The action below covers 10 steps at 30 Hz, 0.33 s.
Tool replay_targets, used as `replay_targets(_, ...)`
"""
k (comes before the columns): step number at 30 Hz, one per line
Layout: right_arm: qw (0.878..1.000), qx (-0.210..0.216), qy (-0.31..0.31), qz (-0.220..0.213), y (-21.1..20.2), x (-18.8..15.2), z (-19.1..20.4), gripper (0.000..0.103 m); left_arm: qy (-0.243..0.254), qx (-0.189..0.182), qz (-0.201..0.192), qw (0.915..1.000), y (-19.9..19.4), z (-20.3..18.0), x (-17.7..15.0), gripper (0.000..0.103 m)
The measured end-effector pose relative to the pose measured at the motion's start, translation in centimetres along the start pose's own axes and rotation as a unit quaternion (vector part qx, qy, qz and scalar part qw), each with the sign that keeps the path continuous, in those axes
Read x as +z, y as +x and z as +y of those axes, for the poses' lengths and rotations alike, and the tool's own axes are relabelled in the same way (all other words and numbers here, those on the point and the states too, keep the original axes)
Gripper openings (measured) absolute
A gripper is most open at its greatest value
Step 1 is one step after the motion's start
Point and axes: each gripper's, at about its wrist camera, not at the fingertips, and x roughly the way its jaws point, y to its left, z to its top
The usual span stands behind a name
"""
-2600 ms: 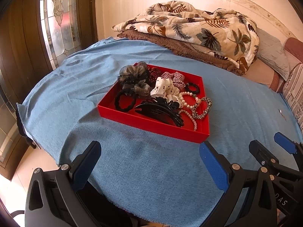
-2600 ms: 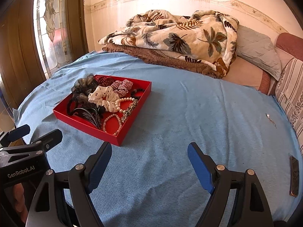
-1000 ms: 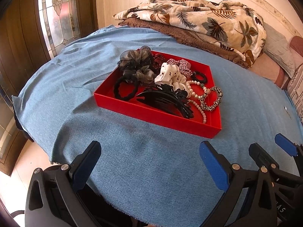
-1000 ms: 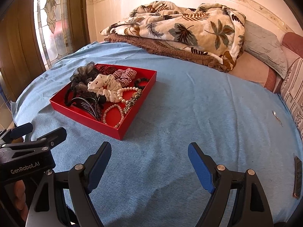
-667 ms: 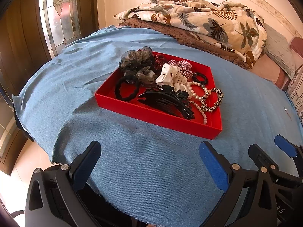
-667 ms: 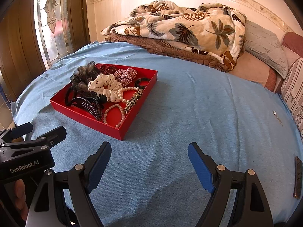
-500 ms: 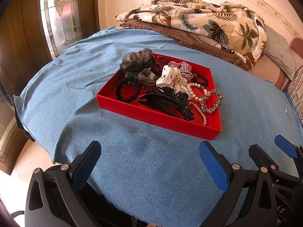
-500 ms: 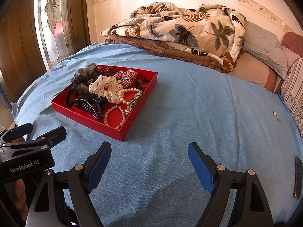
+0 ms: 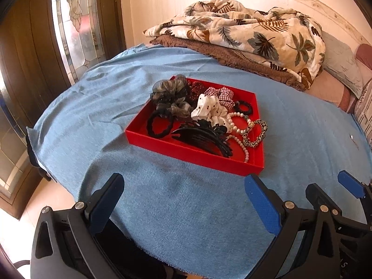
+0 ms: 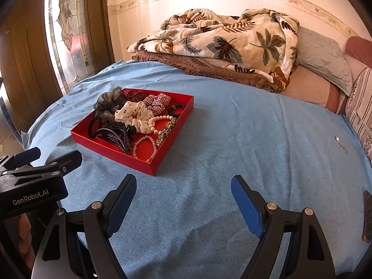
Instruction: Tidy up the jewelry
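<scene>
Red tray [image 9: 186, 148] sits on blue cloth [image 9: 162, 209] spread over bed; landmark for all below. Inside tray: grey organza scrunchie [image 9: 172, 95] at far-left corner, white dotted scrunchie [image 9: 209, 109] mid, checked scrunchie [image 9: 220, 95] behind it, black hair tie [image 9: 159, 125] near-left, black claw clip [image 9: 204, 137] at near edge, pearl strands [image 9: 239, 127] and leopard-print band [image 9: 255, 132] on right side. Beyond tray: leaf-print blanket [image 9: 244, 30] folded on brown one. L gripper [image 9: 183, 200] on near side of tray, jaws wide apart, nothing between them, not touching tray. R gripper [image 10: 183, 197] near-right of tray, jaws wide, empty, over bare cloth. Stained-glass door [image 9: 74, 23] left of tray.
</scene>
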Motion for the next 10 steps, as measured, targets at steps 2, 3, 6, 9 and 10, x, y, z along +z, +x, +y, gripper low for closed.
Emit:
replay_targets(2, 1.0, 0.001, 0.004, -0.002, -0.2, 0.0, -0.3, 0.087, 0.006, 0.004, -0.008, 0.9999, -0.4, -0.4, 0.3, 0.103)
replay_targets(3, 1.0, 0.001, 0.006, -0.003, -0.3, 0.0, -0.5, 0.087, 0.008, 0.006, -0.011, 0.9999, -0.4, -0.7, 0.4, 0.103)
replay_targets(6, 1.0, 0.003, 0.015, -0.007, -0.6, -0.1, -1.2, 0.087, 0.017, 0.007, -0.015, 0.9997, -0.6, -1.6, 0.8, 0.103)
replay_targets(9, 1.0, 0.001, 0.023, -0.012, -1.0, -0.1, -2.3, 0.087, 0.03, 0.002, -0.013, 0.9995, -0.5, -3.0, 1.1, 0.103)
replay_targets(10, 1.0, -0.002, 0.028, -0.013, -1.1, -0.1, -2.9, 0.087, 0.033, -0.005, -0.011, 0.9994, -0.4, -3.6, 1.3, 0.103)
